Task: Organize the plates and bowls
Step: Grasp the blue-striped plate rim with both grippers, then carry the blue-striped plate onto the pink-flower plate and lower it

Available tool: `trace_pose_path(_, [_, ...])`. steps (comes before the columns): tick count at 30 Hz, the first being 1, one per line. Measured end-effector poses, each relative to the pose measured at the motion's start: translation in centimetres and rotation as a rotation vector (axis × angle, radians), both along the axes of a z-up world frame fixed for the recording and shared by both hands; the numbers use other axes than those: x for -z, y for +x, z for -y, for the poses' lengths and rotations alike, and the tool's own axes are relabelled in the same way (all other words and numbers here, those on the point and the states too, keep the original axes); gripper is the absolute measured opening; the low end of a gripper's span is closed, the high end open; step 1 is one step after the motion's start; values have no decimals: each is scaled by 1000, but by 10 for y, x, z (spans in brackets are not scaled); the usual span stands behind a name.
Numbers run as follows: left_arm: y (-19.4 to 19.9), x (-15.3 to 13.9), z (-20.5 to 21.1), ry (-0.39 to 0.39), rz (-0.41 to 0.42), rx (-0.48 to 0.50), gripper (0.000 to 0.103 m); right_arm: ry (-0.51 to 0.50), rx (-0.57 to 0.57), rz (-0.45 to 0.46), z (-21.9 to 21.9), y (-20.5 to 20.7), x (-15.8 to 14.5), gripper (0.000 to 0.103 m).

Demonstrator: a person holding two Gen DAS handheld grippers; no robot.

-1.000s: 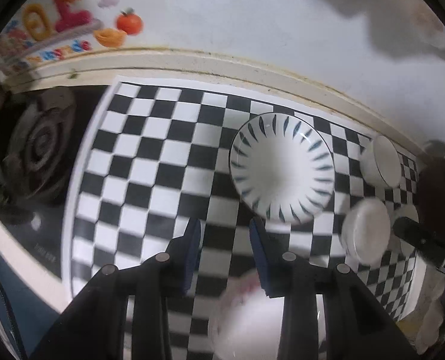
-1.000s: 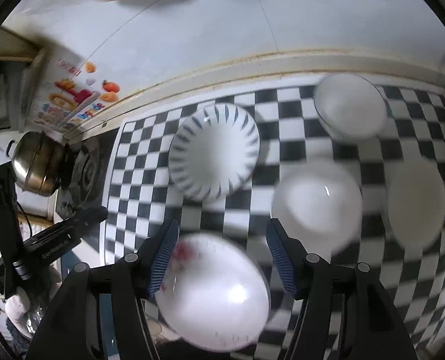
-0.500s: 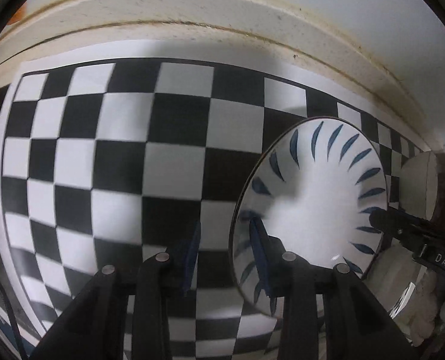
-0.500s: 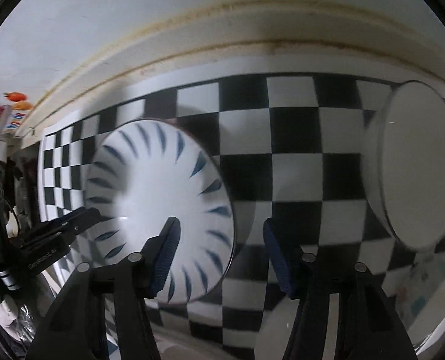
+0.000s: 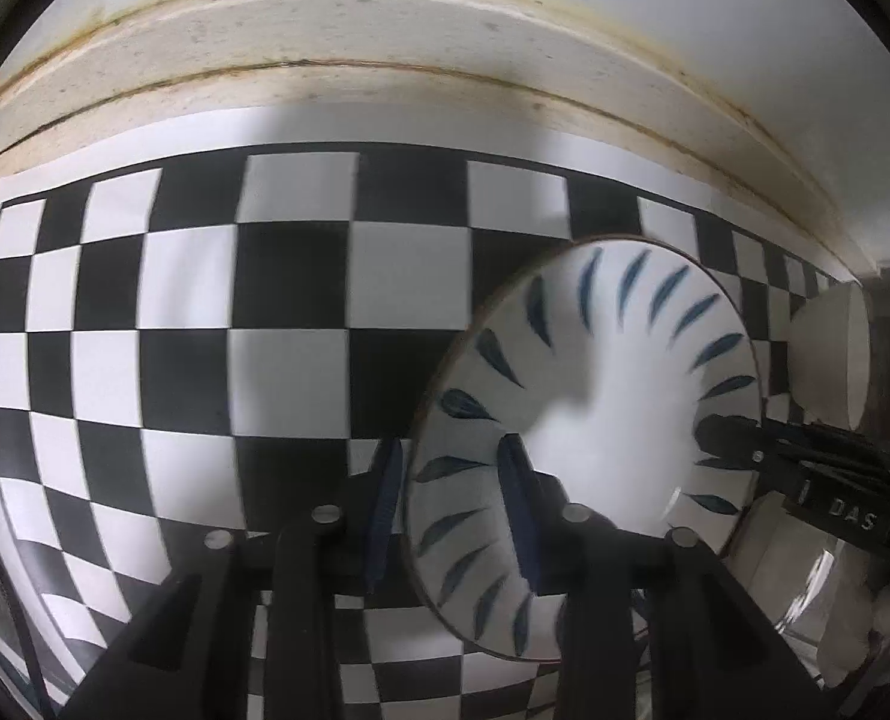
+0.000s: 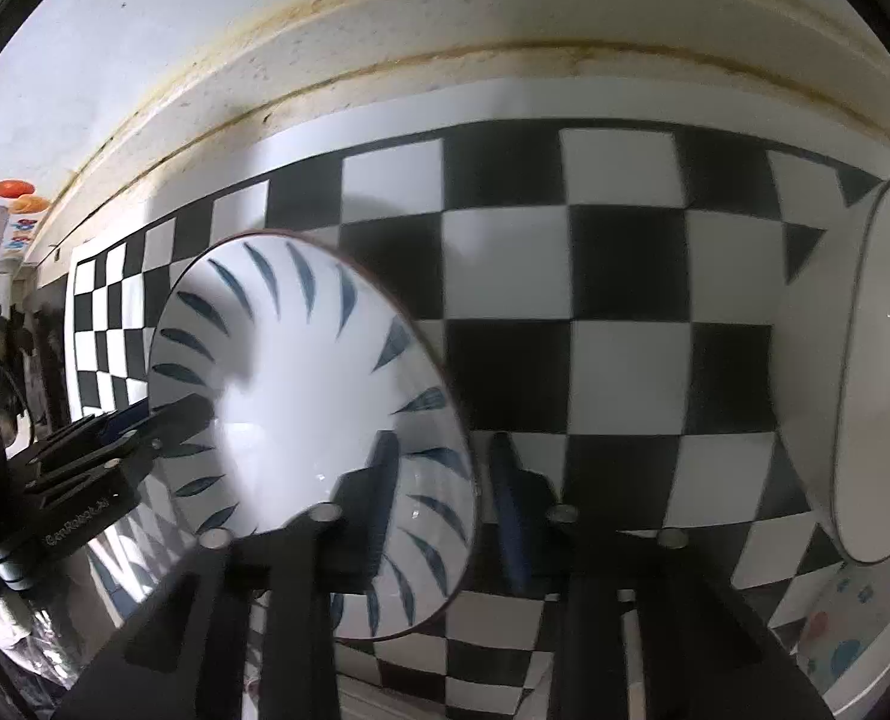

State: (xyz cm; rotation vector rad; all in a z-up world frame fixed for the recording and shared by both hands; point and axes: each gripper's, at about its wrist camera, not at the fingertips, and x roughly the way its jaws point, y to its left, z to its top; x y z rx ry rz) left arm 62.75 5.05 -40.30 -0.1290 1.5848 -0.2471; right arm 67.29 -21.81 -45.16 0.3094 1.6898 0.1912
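Note:
A white bowl with blue leaf strokes (image 5: 613,420) sits on the checkered mat (image 5: 205,330). My left gripper (image 5: 454,498) straddles the bowl's left rim, one finger outside, one inside, jaws apart. My right gripper (image 6: 445,492) straddles the bowl (image 6: 301,396) at its right rim the same way, jaws apart. The right gripper's fingers (image 5: 745,438) show at the bowl's far side in the left wrist view, and the left gripper's fingers (image 6: 127,438) in the right wrist view.
A plain white bowl (image 6: 865,372) stands right of the patterned bowl and also shows in the left wrist view (image 5: 835,360). A flower-printed dish (image 6: 853,630) lies at the lower right. The stained wall ledge (image 5: 385,78) runs behind the mat.
Both grippers came down and forward from above the mat to the patterned bowl. Each now has the bowl's rim between its fingers, on opposite sides.

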Motion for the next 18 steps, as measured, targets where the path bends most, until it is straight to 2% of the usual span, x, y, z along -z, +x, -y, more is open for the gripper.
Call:
trace_pose_path(13, [-10,5,-10,6,2,-22,28,-7,-35,-14,-22,-7,2,24])
trace_pose_path(18, [-2,-6,-6,-1,9,-22,28,4,-43,-14,-25,-11,-2,23])
